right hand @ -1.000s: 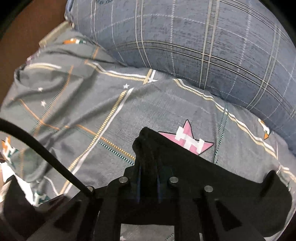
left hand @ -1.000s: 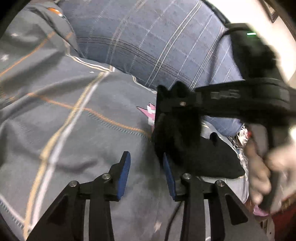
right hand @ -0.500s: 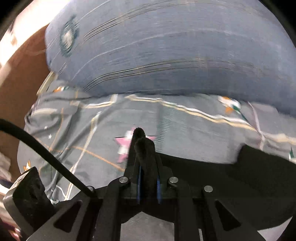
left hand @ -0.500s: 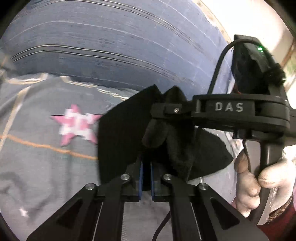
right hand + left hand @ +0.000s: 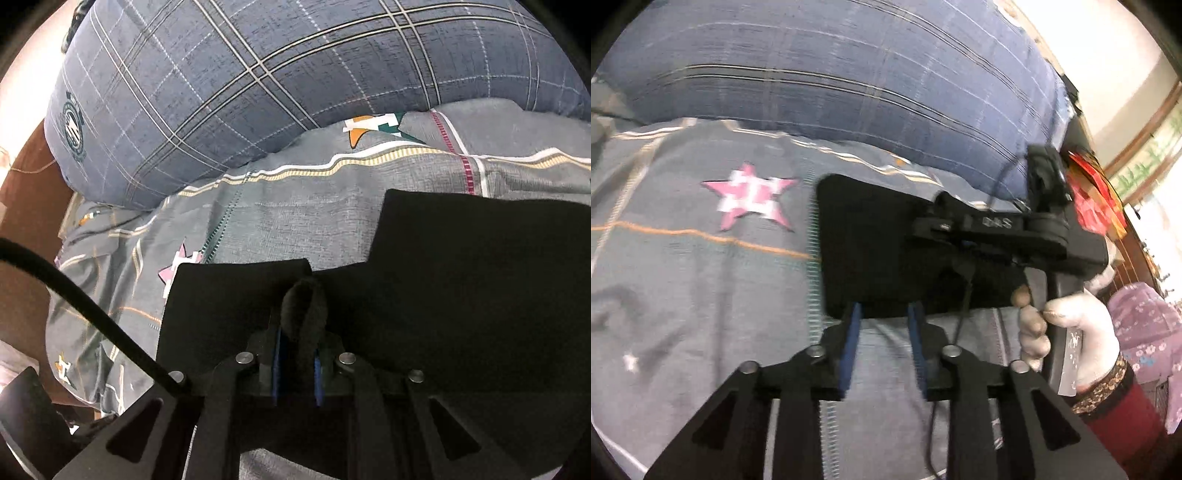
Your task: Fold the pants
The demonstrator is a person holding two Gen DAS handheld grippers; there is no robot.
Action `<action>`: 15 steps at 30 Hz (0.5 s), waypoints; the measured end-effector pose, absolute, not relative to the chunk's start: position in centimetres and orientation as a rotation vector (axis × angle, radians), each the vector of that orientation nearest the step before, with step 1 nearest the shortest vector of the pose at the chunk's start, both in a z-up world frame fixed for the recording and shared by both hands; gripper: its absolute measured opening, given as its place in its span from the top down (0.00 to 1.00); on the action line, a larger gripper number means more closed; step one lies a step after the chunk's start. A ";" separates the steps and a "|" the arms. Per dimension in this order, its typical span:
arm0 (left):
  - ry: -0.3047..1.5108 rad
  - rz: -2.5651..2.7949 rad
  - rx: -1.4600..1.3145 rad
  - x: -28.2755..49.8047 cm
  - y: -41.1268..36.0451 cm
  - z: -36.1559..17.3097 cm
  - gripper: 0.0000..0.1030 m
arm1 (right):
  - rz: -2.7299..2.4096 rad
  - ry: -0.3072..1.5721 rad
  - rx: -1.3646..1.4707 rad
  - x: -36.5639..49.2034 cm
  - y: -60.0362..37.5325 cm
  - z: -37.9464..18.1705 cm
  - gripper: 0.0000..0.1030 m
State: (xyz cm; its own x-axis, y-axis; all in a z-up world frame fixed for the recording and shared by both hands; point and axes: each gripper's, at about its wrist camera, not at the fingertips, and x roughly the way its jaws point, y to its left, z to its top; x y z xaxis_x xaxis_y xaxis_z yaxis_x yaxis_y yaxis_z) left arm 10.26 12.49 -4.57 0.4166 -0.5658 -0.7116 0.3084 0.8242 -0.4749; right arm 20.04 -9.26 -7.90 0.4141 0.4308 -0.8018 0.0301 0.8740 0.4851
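Black pants [image 5: 461,266] lie folded flat on the grey patterned bedsheet [image 5: 295,206]. Nearest, the right tongs [image 5: 295,354] pinch a raised fold of the fabric between blue pads. Left tongs [image 5: 882,325] stand parted at the pants' near edge, gripping nothing. Beyond, a pink star [image 5: 750,195] marks the sheet, then a blue plaid pillow [image 5: 849,74].

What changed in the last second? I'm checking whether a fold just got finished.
The left gripper shut on the black pants, helped carry them over, and has now opened, leaving them flat on the bedsheet. The right gripper stays shut on a bunch of fabric. The pillow hasn't moved.
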 end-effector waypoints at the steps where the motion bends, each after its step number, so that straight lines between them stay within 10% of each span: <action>1: 1.000 -0.541 -0.294 10.4 13.1 -4.6 0.74 | 0.254 1.117 0.459 19.9 -9.4 -7.8 0.82; 8: 1.023 -0.455 -0.335 11.5 15.1 -5.2 0.67 | 0.191 1.079 0.458 18.7 -11.3 -6.4 0.62; 11: 1.032 -0.440 -0.349 12.2 15.5 -5.5 0.67 | 0.106 1.020 0.389 17.7 -12.0 -4.4 0.37; 15: 1.051 -0.436 -0.372 14.0 14.9 -6.0 0.67 | 0.192 0.948 0.411 16.7 -12.0 -2.3 0.42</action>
State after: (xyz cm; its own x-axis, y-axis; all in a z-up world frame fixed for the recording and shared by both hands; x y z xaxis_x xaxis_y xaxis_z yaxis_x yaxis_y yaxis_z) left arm 14.02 14.92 -6.05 0.4263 -0.5125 -0.7454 0.1658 0.8543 -0.4926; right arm 16.68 -11.95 -2.33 0.5739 0.3362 -0.7467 0.0184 0.9063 0.4222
